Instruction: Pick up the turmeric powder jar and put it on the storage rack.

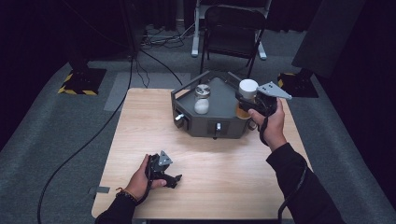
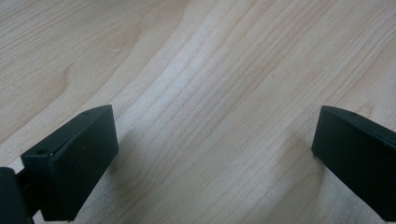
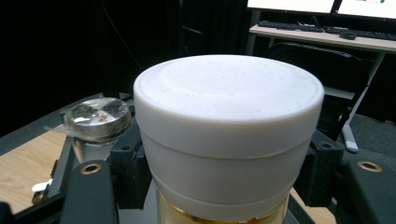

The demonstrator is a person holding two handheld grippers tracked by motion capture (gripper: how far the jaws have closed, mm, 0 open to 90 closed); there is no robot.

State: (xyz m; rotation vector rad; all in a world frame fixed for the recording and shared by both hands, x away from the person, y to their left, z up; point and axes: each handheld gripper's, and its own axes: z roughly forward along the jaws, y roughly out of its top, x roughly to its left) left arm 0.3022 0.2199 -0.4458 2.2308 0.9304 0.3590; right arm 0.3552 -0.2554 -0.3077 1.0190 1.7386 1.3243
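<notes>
The right gripper (image 1: 246,103) is clamped on a jar (image 1: 246,95) with a white lid, holding it at the right end of the grey tray (image 1: 224,122). A second jar (image 1: 201,99) stands in the tray, to its left. The left gripper (image 1: 173,179) rests on the tabletop (image 1: 224,177), its jaws wide apart and empty.

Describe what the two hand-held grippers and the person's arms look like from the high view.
Both grippers are black. The left gripper and the right gripper each carry a grey three-cornered plate on top. In the left gripper view the fingers are blocky, matte black, each with a small hole. A black cable trails from the right gripper along the black sleeve. The left wrist wears a beaded bracelet.
</notes>
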